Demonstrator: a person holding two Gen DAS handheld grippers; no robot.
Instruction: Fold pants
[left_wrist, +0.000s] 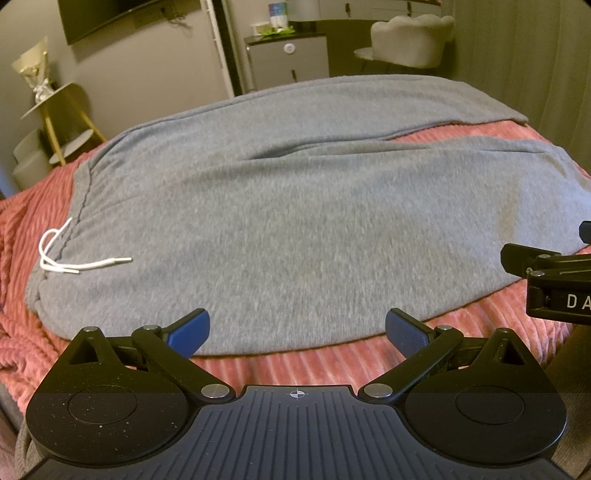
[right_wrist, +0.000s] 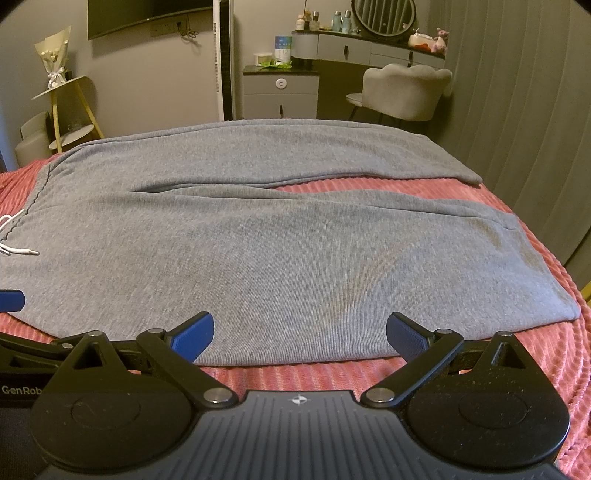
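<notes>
Grey sweatpants (left_wrist: 288, 229) lie spread flat on a pink ribbed blanket (left_wrist: 295, 369), waistband to the left with a white drawstring (left_wrist: 70, 258), both legs stretching right. My left gripper (left_wrist: 297, 332) hovers open at the near edge of the pants, blue pads apart, holding nothing. In the right wrist view the same pants (right_wrist: 280, 258) fill the middle, the two legs parting toward the right. My right gripper (right_wrist: 300, 334) is open too, just above the near hem edge. The drawstring (right_wrist: 14, 240) shows at far left.
The bed's pink blanket (right_wrist: 517, 369) drops off at the right. Beyond the bed stand a grey nightstand (right_wrist: 280, 88), a padded chair (right_wrist: 402, 92), a vanity desk with a round mirror (right_wrist: 384, 14) and a gold side stand (right_wrist: 66, 110).
</notes>
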